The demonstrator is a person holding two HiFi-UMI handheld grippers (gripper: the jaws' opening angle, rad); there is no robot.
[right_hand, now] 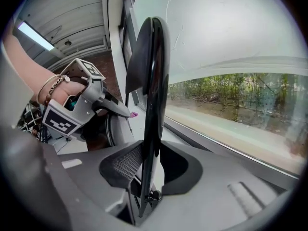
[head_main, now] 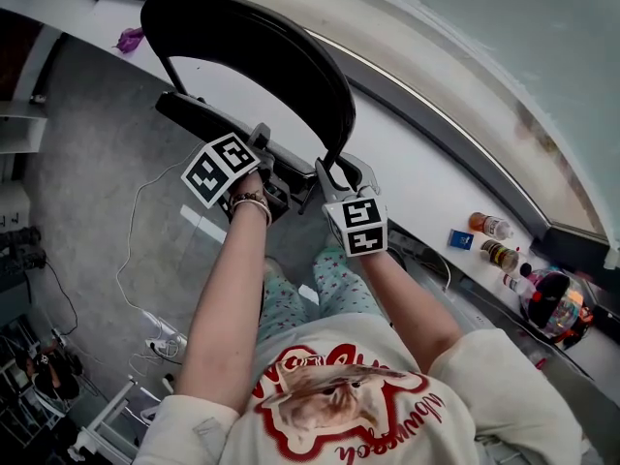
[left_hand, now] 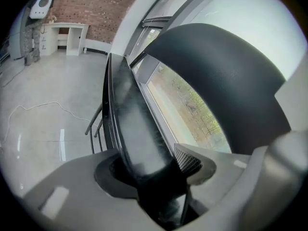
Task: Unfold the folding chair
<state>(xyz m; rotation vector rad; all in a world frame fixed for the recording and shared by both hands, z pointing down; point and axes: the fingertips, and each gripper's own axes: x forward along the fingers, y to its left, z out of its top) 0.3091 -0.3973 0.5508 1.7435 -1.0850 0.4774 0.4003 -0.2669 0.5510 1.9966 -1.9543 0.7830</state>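
the black folding chair (head_main: pixel 254 39) stands on the grey floor (head_main: pixel 97 192), just beside the white window ledge (head_main: pixel 417 172). the left tongs (left_hand: pixel 153 171) are clamped on its dark seat edge (left_hand: pixel 132 124). the right tongs (right_hand: pixel 149 170) seem closed on the thin backrest rim (right_hand: pixel 151 71), with both pads touching it.

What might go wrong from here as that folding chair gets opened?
1. The right tool pinches only the thin edge of the backrest; it may slip as the folding chair opens.
2. The left tool holds the seat close to the window ledge; the chair might knock against it.
3. A white cable lies on the floor nearby and might snag.
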